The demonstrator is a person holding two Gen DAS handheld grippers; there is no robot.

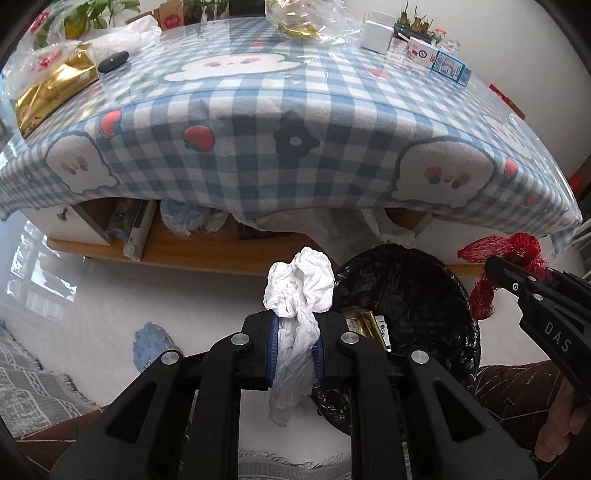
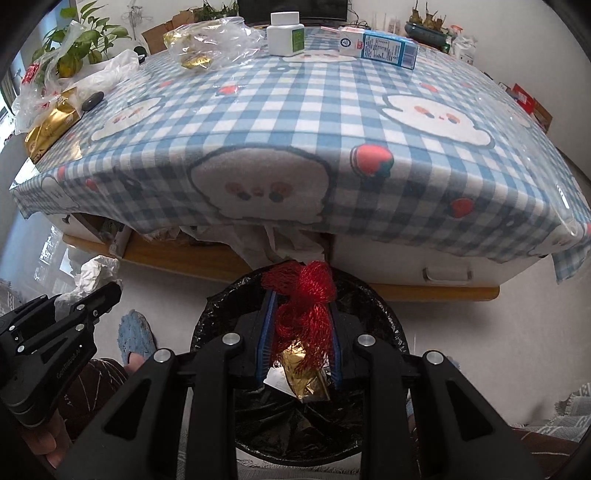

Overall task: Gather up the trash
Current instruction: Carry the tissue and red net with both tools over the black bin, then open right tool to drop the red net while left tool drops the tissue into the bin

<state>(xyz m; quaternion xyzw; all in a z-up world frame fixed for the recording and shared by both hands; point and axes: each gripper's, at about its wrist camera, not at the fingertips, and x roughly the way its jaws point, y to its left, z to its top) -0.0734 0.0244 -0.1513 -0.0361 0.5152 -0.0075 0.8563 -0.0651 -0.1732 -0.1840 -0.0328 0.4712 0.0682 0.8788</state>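
Note:
My left gripper [image 1: 295, 350] is shut on a crumpled white tissue [image 1: 299, 284], held just left of the black-lined trash bin [image 1: 458, 295] on the floor. In the right wrist view that tissue [image 2: 94, 273] shows beyond the left gripper [image 2: 105, 295]. My right gripper [image 2: 298, 332] is shut on a red mesh net [image 2: 304, 291] right above the bin's opening [image 2: 207, 332]. The left wrist view shows this net [image 1: 495, 254] at the tip of the right gripper [image 1: 496, 271]. Gold wrappers [image 2: 306, 376] lie inside the bin.
A low table under a blue checked cloth [image 1: 295, 110] stands behind the bin, with a gold bag [image 1: 51, 92], a clear plastic bag [image 2: 214, 40], a white bottle [image 2: 285, 33] and a blue carton [image 2: 384, 46]. A blue slipper [image 2: 135, 332] is left of the bin.

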